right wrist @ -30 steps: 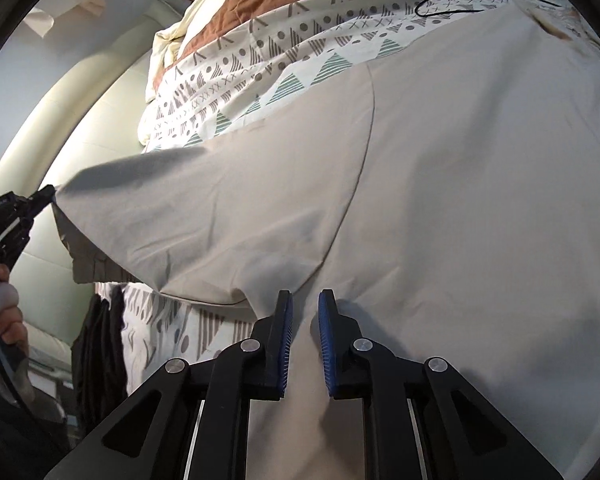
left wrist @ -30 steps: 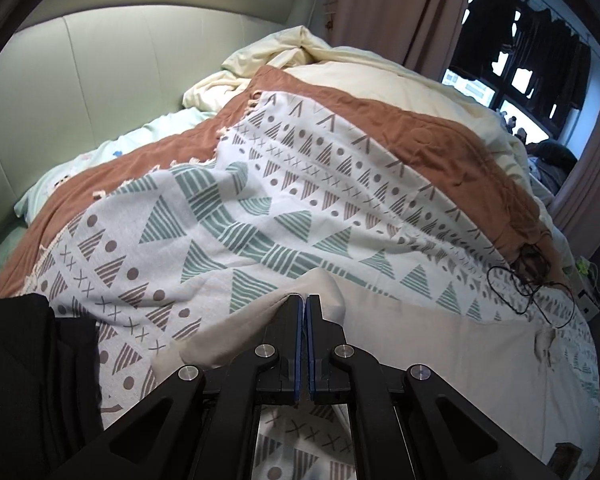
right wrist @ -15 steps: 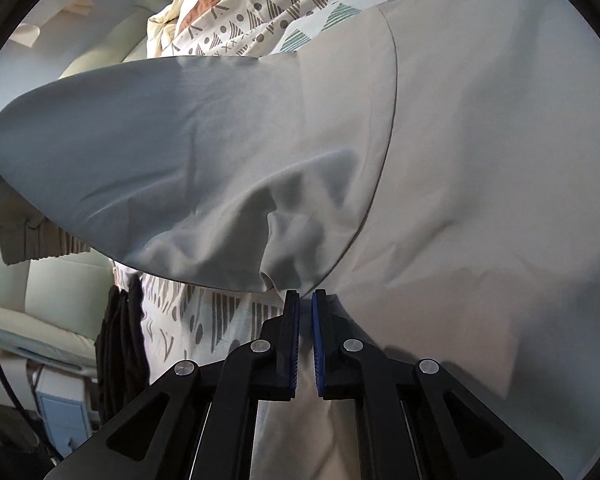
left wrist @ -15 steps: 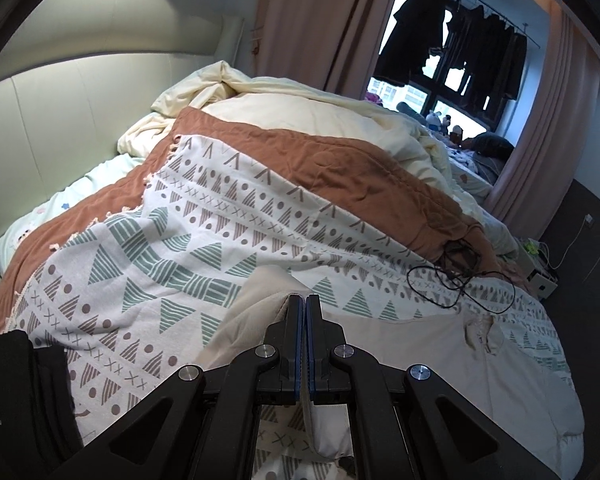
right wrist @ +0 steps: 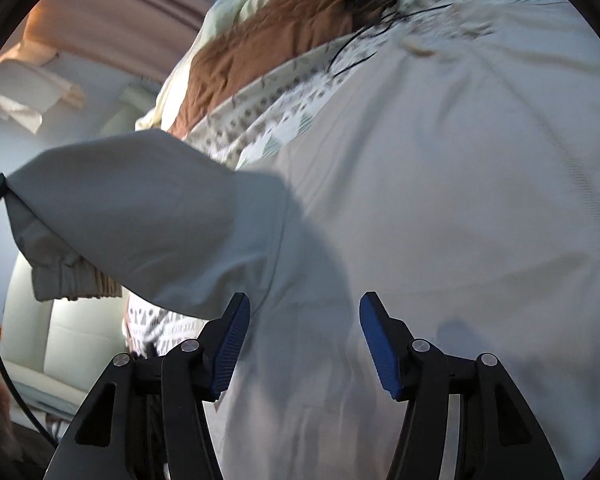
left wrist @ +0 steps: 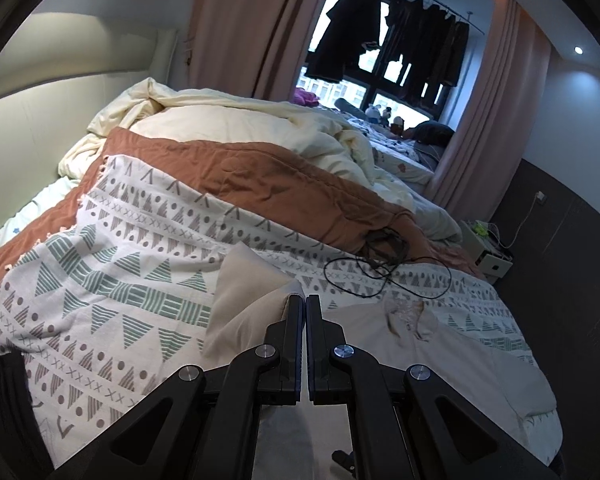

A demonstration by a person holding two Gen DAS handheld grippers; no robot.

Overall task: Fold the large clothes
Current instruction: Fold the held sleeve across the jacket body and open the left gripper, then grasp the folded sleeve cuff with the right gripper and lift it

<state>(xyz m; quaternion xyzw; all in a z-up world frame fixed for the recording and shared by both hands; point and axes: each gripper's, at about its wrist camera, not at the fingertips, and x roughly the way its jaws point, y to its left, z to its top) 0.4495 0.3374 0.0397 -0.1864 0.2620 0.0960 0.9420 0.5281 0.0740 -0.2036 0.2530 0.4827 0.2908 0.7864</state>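
Note:
A large beige sweatshirt (right wrist: 439, 184) lies spread on the patterned bedspread (left wrist: 112, 280). My left gripper (left wrist: 304, 304) is shut on its sleeve (left wrist: 244, 304), holding the sleeve lifted above the bed; the same sleeve (right wrist: 148, 216) with its ribbed cuff (right wrist: 68, 280) hangs raised at the left of the right wrist view. My right gripper (right wrist: 303, 332) is open just above the sweatshirt's body, next to where the sleeve joins, with nothing between its blue pads (right wrist: 230, 348). The sweatshirt's collar (left wrist: 403, 316) shows in the left wrist view.
A black cable (left wrist: 379, 268) lies coiled on the bedspread beyond the sweatshirt. A brown blanket (left wrist: 284, 184) and cream duvet (left wrist: 240, 120) are heaped further back. Dark clothes (left wrist: 4, 392) lie at the left edge. A padded headboard (left wrist: 28, 120) is on the left; a window with hanging clothes is behind.
My right gripper has opened wide after nearly closing on the fabric near the armpit. My left gripper has carried the sleeve up and across toward the sweatshirt's body.

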